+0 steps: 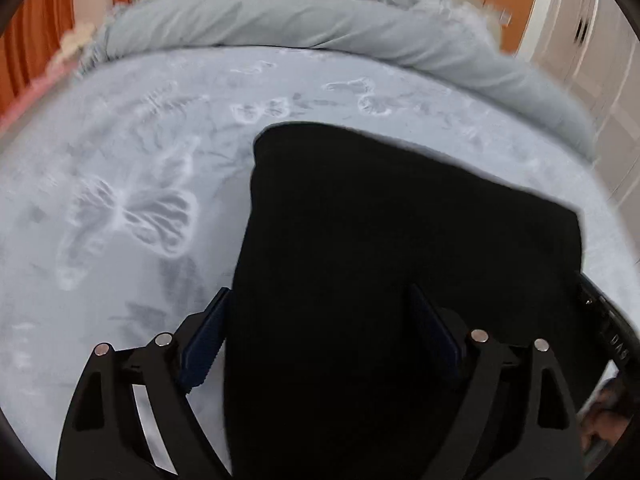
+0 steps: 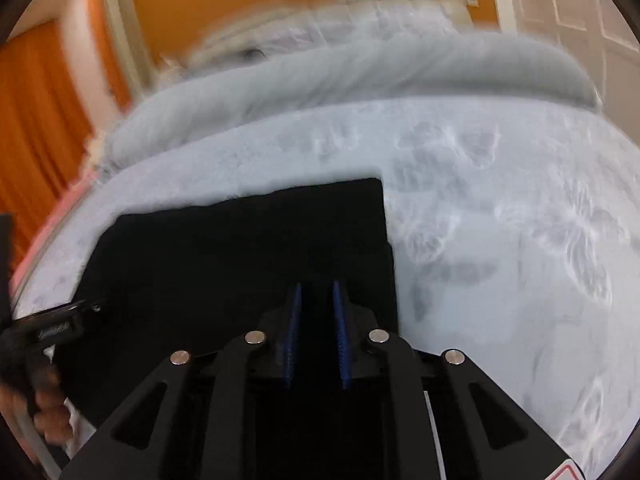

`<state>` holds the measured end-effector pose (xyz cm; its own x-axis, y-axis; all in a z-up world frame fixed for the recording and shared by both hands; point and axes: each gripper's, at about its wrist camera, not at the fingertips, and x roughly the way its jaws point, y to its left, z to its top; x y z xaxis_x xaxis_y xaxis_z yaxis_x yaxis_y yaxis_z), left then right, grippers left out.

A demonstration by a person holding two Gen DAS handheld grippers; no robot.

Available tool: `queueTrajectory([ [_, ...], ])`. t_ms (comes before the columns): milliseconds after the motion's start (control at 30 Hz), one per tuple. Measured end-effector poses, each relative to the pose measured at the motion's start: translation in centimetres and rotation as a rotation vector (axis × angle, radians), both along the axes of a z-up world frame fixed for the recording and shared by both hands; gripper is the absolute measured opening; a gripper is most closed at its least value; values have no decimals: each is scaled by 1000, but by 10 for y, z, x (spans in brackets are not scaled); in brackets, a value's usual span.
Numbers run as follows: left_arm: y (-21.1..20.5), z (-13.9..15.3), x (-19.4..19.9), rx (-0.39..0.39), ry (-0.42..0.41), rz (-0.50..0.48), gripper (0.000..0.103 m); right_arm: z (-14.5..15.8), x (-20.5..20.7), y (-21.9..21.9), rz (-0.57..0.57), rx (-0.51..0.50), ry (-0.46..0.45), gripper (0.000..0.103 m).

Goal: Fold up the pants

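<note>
The black pants lie folded into a rough rectangle on the pale blue bedspread. My left gripper hangs over their near left part with its blue-padded fingers wide apart and nothing between them. In the right wrist view the pants fill the lower left. My right gripper is over their near right part. Its blue pads stand a narrow gap apart with only dark cloth showing behind them. I cannot tell whether cloth is pinched.
A rolled light blue duvet runs along the far side of the bed. Orange curtains hang at left, white cabinet doors at right. The other gripper and the hand holding it show at the right wrist view's left edge.
</note>
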<state>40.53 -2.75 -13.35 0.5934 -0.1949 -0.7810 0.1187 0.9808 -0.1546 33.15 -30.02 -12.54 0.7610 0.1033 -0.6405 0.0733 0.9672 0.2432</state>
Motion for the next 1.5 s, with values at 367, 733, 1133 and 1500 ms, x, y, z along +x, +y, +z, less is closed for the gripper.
queueTrajectory([
  [367, -19, 58, -61, 168, -126, -41, 79, 46, -71, 37, 17, -83, -32, 22],
  [733, -23, 33, -75, 249, -89, -51, 79, 4, -69, 46, 25, -181, 0, 21],
  [1133, -18, 20, -79, 227, -87, -35, 79, 23, -82, 40, 26, -78, 8, 25],
  [1500, -15, 47, -120, 257, -117, -55, 80, 49, -114, 34, 8, 30, 49, 41],
])
